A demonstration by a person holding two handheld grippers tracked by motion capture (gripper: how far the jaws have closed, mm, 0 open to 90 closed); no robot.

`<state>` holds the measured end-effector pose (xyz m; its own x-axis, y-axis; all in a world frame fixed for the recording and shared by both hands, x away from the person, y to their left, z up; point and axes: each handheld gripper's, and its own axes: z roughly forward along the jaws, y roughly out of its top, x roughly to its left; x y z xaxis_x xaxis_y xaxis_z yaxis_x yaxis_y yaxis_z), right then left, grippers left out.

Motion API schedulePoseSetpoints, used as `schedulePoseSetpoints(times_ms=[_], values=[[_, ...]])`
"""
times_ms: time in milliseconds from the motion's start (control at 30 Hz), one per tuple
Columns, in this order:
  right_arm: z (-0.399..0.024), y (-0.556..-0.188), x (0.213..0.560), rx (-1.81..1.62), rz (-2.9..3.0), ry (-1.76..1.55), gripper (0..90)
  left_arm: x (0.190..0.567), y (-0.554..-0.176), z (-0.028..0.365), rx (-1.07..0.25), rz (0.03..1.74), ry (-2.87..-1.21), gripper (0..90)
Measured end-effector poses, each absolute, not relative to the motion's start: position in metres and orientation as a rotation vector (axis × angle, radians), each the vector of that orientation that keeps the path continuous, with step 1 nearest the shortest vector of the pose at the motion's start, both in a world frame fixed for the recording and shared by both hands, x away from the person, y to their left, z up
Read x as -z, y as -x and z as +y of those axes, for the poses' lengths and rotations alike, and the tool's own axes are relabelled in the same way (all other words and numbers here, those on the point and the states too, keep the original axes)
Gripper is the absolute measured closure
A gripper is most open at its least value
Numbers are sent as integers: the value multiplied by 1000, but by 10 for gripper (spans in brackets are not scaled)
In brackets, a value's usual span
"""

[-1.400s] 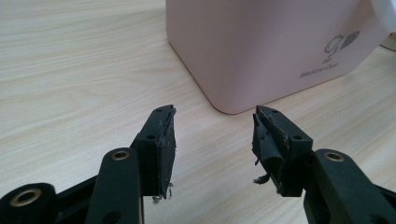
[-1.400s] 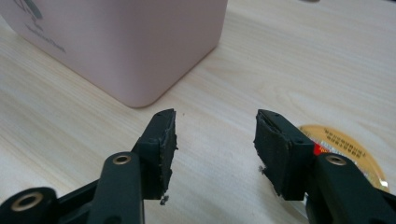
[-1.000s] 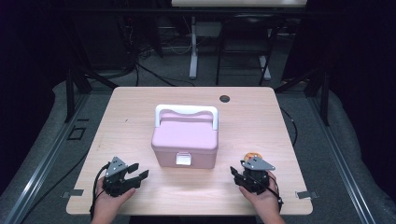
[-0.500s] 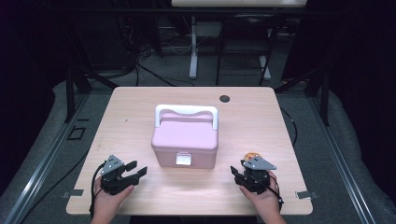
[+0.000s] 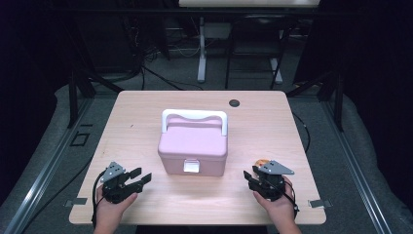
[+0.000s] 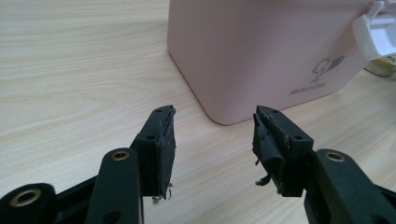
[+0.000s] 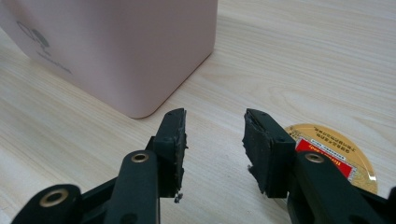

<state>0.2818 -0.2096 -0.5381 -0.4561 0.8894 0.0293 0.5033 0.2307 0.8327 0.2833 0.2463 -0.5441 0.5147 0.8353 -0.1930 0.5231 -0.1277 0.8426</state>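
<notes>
I looked down at the table (image 5: 146, 112) and saw the pink box (image 5: 193, 148) sitting near the middle, a bit toward my edge, with its white handle (image 5: 194, 117) lying flat on top toward the far edge. Its lid was down and the little white latch (image 5: 191, 167) on the front faced me, so I judged the box was not opened yet. My left gripper (image 5: 141, 176) rested near the front left corner of the table, pointing at the box. Its jaws stood wide apart with nothing between them, and the box's corner (image 6: 219, 116) was just ahead of them, not touching. My right gripper (image 5: 249, 176) rested near the front right corner. Its jaws had just been closing a little, yet they were apart too, with only bare wood between them. A small round tin (image 7: 338, 151) with a gold and red label lay on the table just beside the right gripper, on the side away from the box. I could not tell what was in it. It looked to me like the work had hardly begun. Nothing was held, nothing was lifted, and both grippers were waiting on each side of the box. I thought what was left was nearly everything: flip the latch, lift the lid, and maybe put the tin inside.
</notes>
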Motion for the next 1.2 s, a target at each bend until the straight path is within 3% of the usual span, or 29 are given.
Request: schedulePoseSetpoints(times_ms=[600, 1200], values=[[-210, -296, 511, -1190, 2023, -1346, 613, 526, -296, 240, -413, 1150, -1740, 523], [-196, -305, 508, -1187, 2041, -1298, 683, 518, -313, 233, -440, 1134, -1772, 629]])
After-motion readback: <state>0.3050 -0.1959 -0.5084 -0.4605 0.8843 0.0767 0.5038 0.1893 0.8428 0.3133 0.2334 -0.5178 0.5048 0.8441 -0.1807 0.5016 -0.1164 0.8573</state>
